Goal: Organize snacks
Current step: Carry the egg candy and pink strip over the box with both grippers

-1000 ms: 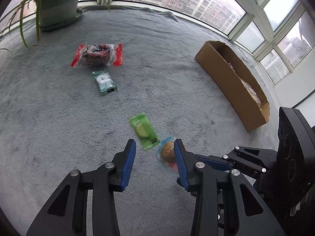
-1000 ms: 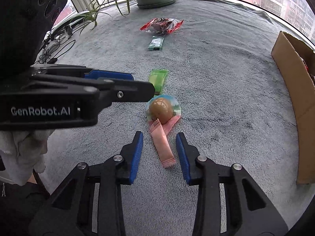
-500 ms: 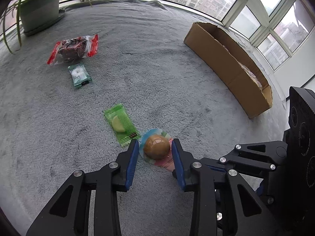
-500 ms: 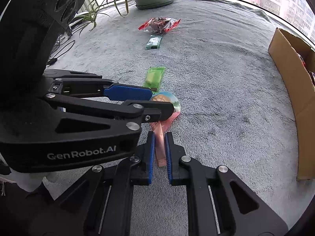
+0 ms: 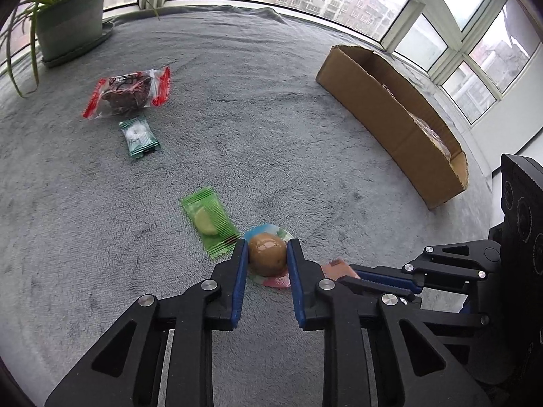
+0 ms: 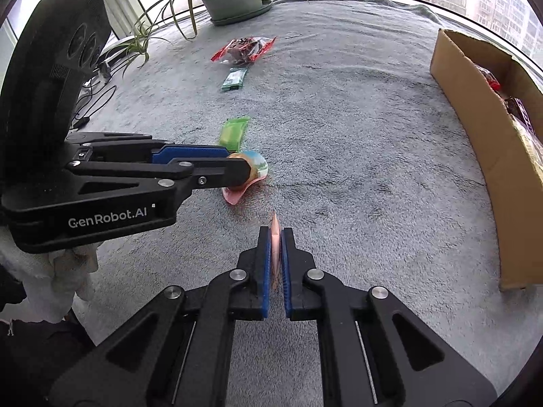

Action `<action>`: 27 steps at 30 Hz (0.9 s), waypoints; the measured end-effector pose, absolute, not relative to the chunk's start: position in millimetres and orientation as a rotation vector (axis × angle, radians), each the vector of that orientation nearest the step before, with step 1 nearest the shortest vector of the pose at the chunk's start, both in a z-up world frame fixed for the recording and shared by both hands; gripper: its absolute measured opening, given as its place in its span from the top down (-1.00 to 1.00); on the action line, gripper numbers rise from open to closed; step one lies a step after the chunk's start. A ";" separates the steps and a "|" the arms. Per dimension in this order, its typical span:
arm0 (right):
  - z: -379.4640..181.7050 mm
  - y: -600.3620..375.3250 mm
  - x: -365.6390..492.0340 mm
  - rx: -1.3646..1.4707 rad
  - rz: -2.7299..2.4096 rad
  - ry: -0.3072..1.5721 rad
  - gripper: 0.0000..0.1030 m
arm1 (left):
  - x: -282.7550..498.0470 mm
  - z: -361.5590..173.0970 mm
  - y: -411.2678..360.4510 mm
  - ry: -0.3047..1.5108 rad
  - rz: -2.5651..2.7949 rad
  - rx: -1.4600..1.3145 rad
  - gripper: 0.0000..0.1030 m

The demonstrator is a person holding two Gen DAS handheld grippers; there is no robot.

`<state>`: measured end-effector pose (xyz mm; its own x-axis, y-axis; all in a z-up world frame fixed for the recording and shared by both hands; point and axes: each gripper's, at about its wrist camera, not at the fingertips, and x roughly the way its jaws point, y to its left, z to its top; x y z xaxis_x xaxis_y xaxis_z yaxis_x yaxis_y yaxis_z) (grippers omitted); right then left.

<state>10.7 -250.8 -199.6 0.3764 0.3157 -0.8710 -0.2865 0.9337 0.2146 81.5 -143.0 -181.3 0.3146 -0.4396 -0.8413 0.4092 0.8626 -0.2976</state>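
Observation:
A brown egg-shaped snack (image 5: 268,256) in a round clear wrapper lies on the grey blanket. My left gripper (image 5: 265,249) is closing on it, and its blue pads touch both sides. In the right wrist view the left gripper (image 6: 242,169) reaches in from the left and covers most of the snack (image 6: 259,166). My right gripper (image 6: 275,234) is closing on a thin pink packet (image 6: 274,224), held on edge between the pads just above the blanket. A corner of that pink packet (image 5: 336,267) shows in the left wrist view.
A light green packet (image 5: 210,224) lies just left of the egg snack. Farther off lie a dark green packet (image 5: 139,136) and a red-ended bag (image 5: 128,91). An open cardboard box (image 5: 390,125) with snacks inside stands at the right. A potted plant (image 5: 68,23) stands at the far left.
Both grippers were open a second ago and have shut. The left one slid up to the egg snack and gripped it. The right one gripped the pink packet and drew it back from the egg snack.

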 end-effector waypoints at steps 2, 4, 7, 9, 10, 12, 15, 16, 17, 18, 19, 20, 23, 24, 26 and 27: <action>-199.3 -252.1 10.4 0.032 0.382 1.118 0.89 | 79.6 -180.5 -146.2 1.109 -0.562 -0.009 0.58; -199.1 -253.1 10.5 0.035 0.377 1.116 0.89 | 77.1 -181.0 -149.8 1.103 -0.565 0.009 0.57; -198.3 -253.0 11.4 0.031 0.373 1.112 0.89 | 79.0 -181.6 -152.3 1.104 -0.560 0.012 0.54; -195.9 -254.1 10.0 0.028 0.369 1.106 0.89 | 79.7 -182.5 -153.9 1.091 -0.553 0.015 0.52; -194.6 -254.5 9.8 0.028 0.368 1.102 0.89 | 79.0 -182.5 -155.1 1.085 -0.551 0.023 0.53; -191.9 -256.5 9.4 0.029 0.364 1.095 0.89 | 75.1 -182.4 -156.8 1.070 -0.547 0.046 0.55; -186.9 -262.0 9.1 0.040 0.356 1.081 0.89 | 73.7 -180.9 -155.3 1.068 -0.538 0.037 0.56; -185.0 -264.1 8.8 0.044 0.353 1.076 0.89 | 73.7 -179.5 -153.6 1.066 -0.535 0.029 0.56; -182.9 -266.1 9.0 0.048 0.350 1.071 0.89 | 73.4 -177.6 -152.0 1.062 -0.532 0.021 0.56; -180.8 -268.4 9.0 0.051 0.346 1.066 0.89 | 73.6 -175.3 -150.3 1.060 -0.531 0.012 0.56; -178.4 -270.7 9.2 0.054 0.342 1.061 0.89 | 73.8 -172.9 -148.5 1.058 -0.531 0.001 0.56; -176.2 -273.2 10.1 0.057 0.339 1.056 0.89 | 74.1 -170.1 -147.3 1.053 -0.531 -0.007 0.56; -167.4 -281.6 11.3 0.065 0.324 1.035 0.89 | 75.0 -161.5 -146.6 1.037 -0.535 -0.022 0.56; -163.9 -285.2 11.7 0.067 0.317 1.027 0.89 | 75.8 -158.3 -147.2 1.032 -0.537 -0.030 0.56; -155.6 -294.0 12.7 0.073 0.302 1.009 0.89 | 78.3 -151.9 -148.9 1.022 -0.544 -0.046 0.56; -151.1 -299.0 14.1 0.075 0.294 0.999 0.89 | 79.8 -148.7 -151.6 1.014 -0.547 -0.052 0.56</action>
